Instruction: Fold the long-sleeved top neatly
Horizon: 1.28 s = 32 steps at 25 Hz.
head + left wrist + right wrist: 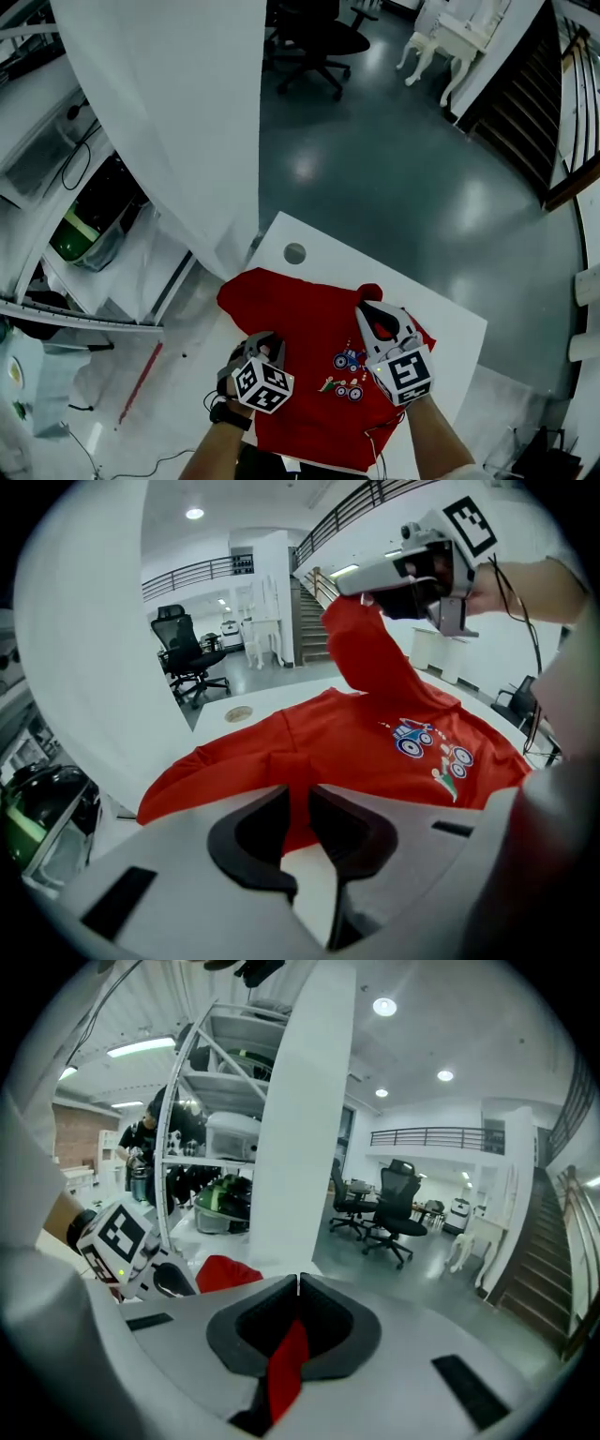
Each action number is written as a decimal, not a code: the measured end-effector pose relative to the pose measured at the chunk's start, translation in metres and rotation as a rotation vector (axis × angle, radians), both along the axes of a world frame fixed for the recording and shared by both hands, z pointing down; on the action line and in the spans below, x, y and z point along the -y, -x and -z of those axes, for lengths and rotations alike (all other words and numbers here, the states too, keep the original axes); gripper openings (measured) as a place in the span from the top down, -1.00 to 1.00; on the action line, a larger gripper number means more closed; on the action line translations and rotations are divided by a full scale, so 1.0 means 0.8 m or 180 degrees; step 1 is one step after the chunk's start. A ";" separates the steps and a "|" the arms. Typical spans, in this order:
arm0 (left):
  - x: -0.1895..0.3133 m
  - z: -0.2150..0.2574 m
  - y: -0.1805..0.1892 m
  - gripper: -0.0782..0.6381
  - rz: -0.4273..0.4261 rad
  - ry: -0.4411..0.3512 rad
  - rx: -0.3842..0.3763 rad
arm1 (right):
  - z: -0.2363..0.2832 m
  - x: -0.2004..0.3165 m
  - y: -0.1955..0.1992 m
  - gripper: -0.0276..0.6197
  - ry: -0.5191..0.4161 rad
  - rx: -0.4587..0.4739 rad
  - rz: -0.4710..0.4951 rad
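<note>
On the left side of the desk (450,328), the left tongs (266,343) sit clamped on the near left edge of the red long-sleeved top (309,412), which lies spread on the desk with its printed side up. Further right, the right tongs (367,305) are pressed together on the top's right side, holding a peak of cloth raised above the rest.

I see a glossy grey floor (394,178) filling the upper right of the head view, a black office chair (319,37) at top centre, a white pillar (178,112) upper left, a dark staircase (523,98) far right, and round ceiling lights (384,1006) overhead.
</note>
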<state>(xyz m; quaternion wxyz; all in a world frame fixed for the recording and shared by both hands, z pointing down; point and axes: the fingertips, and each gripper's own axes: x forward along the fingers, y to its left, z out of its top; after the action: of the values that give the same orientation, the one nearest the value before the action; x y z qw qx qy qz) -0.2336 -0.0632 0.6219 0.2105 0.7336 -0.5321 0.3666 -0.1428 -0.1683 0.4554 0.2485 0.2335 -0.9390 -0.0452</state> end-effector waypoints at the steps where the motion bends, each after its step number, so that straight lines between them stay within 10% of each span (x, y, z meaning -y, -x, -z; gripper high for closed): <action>1: -0.001 0.001 0.002 0.59 -0.0004 -0.0011 -0.0017 | -0.016 -0.004 0.013 0.84 0.0042 -0.0062 0.0067; 17: -0.006 0.000 0.027 0.59 -0.0014 -0.0091 -0.0203 | -0.198 -0.053 0.114 0.83 0.0304 -0.1043 0.0725; 25: -0.007 -0.003 0.026 0.59 -0.0029 -0.0061 -0.0176 | -0.129 -0.069 0.139 0.60 0.0324 -0.0193 0.0786; 32: -0.004 -0.002 0.027 0.59 -0.0019 -0.0032 -0.0115 | -0.131 0.005 0.071 0.66 0.0328 -0.0328 -0.0016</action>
<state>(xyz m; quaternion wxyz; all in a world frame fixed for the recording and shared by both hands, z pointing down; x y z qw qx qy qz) -0.2553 -0.0603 0.6236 0.2152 0.7427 -0.5278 0.3513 -0.1999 -0.1722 0.5599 0.3082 0.2202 -0.9254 -0.0082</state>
